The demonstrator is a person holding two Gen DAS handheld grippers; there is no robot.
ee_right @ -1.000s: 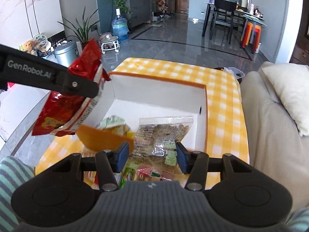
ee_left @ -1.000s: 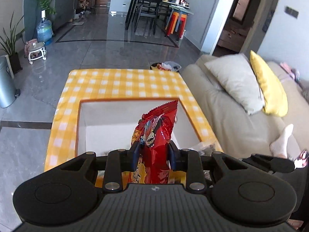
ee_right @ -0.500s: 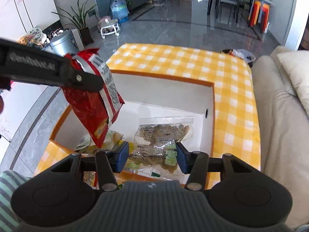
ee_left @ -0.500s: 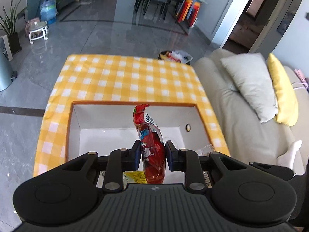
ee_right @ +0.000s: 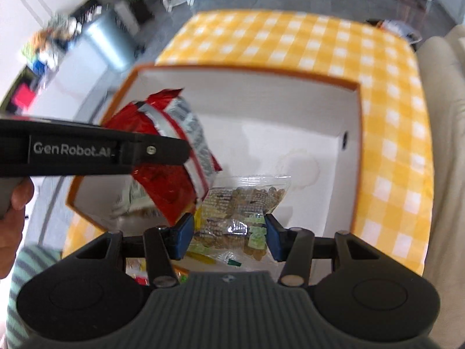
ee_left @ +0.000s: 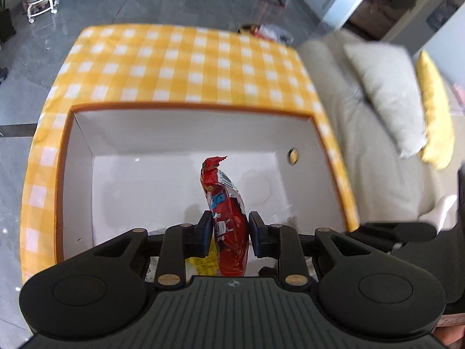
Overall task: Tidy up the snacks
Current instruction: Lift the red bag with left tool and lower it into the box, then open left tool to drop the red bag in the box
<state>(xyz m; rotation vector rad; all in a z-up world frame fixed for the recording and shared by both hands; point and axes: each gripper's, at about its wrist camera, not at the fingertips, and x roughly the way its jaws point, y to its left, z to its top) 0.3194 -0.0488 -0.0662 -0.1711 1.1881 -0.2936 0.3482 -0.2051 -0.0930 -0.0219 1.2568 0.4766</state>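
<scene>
Lowered since the earlier frame: left tongs (ee_left: pixel 228 229), clenched on a red snack bag (ee_left: pixel 229 221), now hang inside the white box (ee_left: pixel 180 133) on the yellow-checked table (ee_left: pixel 180 67). Right tongs (ee_right: pixel 228 240): spread apart, gripping nothing, above a clear snack packet (ee_right: pixel 247 203) lying in the box's near end.

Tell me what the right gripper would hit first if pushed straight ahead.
Most likely the clear plastic bag of brown snacks lying in the orange-rimmed white box: it sits directly between the open right gripper fingers. Depth is hard to judge.
</scene>
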